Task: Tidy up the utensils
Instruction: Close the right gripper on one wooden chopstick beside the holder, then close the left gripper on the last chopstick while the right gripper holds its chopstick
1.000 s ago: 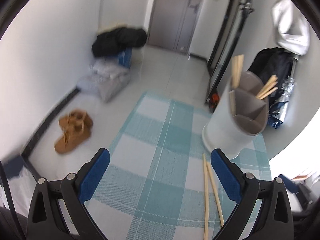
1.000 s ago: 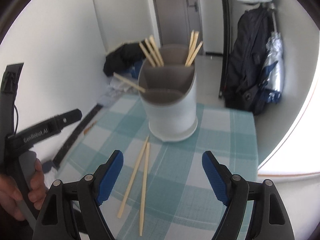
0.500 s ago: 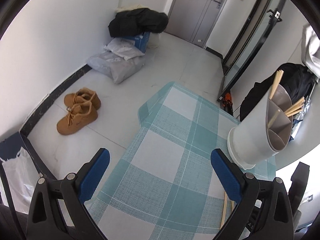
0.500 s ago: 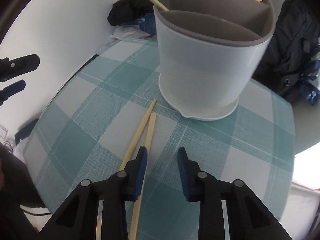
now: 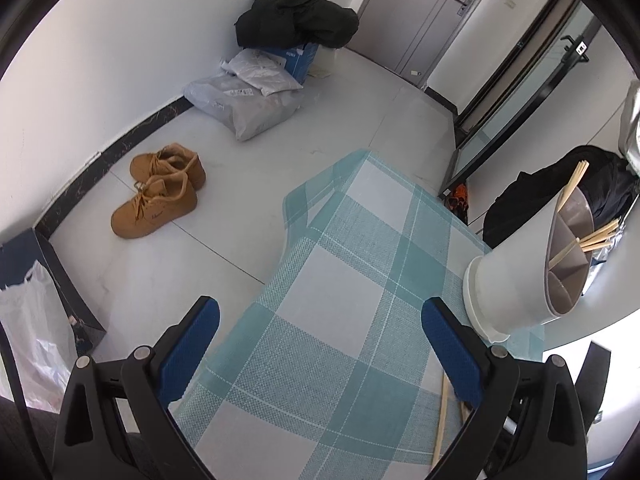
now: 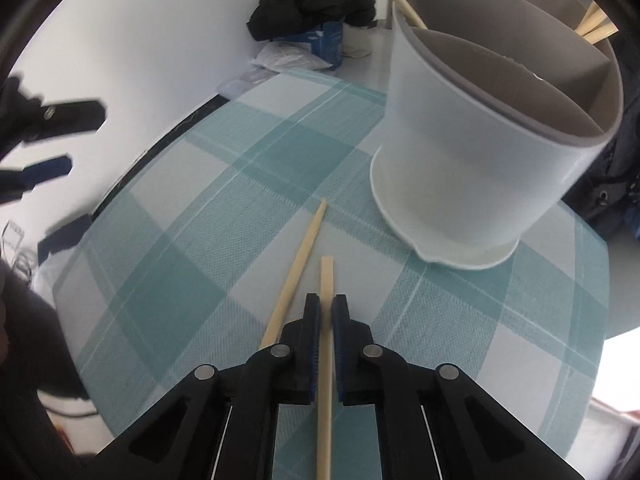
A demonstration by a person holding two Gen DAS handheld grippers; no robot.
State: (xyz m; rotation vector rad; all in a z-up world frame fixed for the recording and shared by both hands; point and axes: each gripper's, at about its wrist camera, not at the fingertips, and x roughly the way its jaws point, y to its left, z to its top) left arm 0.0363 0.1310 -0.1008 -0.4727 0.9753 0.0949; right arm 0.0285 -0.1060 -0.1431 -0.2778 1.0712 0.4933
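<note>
We see our right gripper [image 6: 326, 308] with its blue pads pinched tight on one wooden chopstick [image 6: 326, 280], which runs straight up between them toward 12 o'clock and lies low over the tablecloth [image 6: 168, 216]. A second chopstick [image 6: 298, 268] lies flat just beside it at 11 o'clock, slanting away, its thin tip near the foot of the utensil holder [image 6: 480, 152]. That holder stands at 1 o'clock, a smooth white plastic cylinder on a wider saucer-like base, with a grey lining split into compartments; more chopsticks [image 6: 596, 28] lean out of the far ones, while the near compartment shows nothing inside. The holder's base sits close ahead of the held stick's tip, apart from it. The cloth is a woven teal-and-white check, coarse in texture. Our left gripper [image 5: 318, 340] hangs wide open, holding nothing, over the cloth's edge. In its view the holder [image 5: 516, 276] is at 3 o'clock, and beyond the table on the pale tiled floor [image 5: 360, 104] we see tan suede shoes [image 5: 160, 196] at 10 o'clock, grey plastic parcels [image 5: 248, 104] and a black jacket [image 5: 296, 20] heaped on a box at 12.
</note>
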